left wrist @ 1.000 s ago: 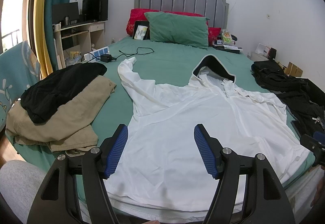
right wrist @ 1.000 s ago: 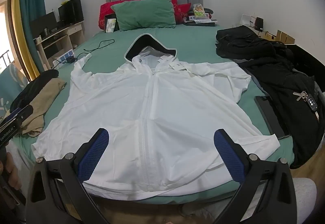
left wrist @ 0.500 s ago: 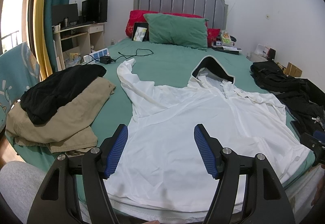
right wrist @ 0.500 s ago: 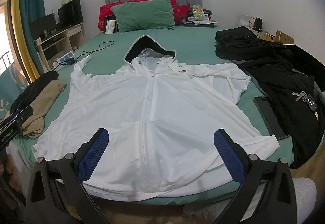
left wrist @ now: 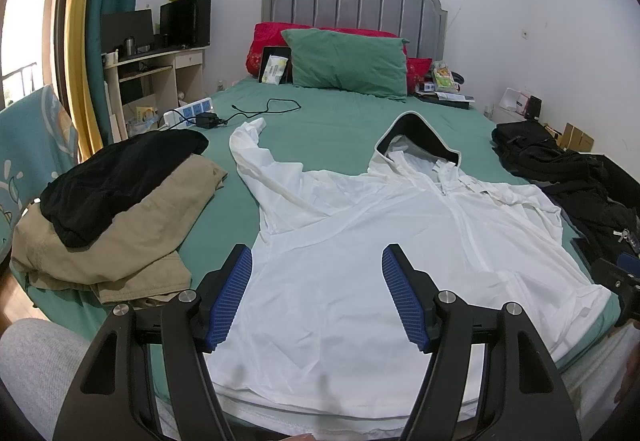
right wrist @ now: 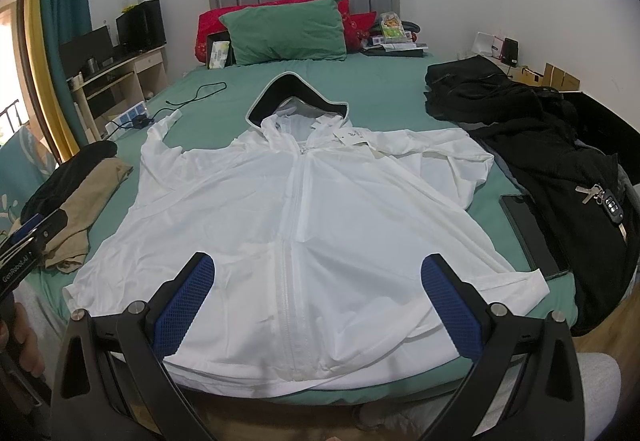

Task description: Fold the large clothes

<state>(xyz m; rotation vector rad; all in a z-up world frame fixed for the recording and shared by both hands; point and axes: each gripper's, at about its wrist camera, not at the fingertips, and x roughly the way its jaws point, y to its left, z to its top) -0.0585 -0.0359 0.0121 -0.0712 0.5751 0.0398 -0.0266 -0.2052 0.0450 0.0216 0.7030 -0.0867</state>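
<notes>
A white zip-up hooded jacket (right wrist: pixel 304 209) lies flat, front up, on the green bed (right wrist: pixel 384 93), hood toward the headboard, hem at the near edge. Its left sleeve stretches out toward the far left; the right sleeve is folded in. It also shows in the left wrist view (left wrist: pixel 360 241). My left gripper (left wrist: pixel 316 273) is open and empty above the jacket's lower left part. My right gripper (right wrist: pixel 318 281) is open wide and empty above the hem by the zipper.
Folded tan and black clothes (left wrist: pixel 112 209) lie at the bed's left edge. A black garment pile (right wrist: pixel 540 145) with keys (right wrist: pixel 604 197) and a dark tablet (right wrist: pixel 528 229) lies on the right. A green pillow (right wrist: pixel 284 29), charger cable (left wrist: pixel 264 109) and power strip (left wrist: pixel 188 113) lie farther back.
Both views have shifted very slightly; the jacket and both open grippers stay as they were.
</notes>
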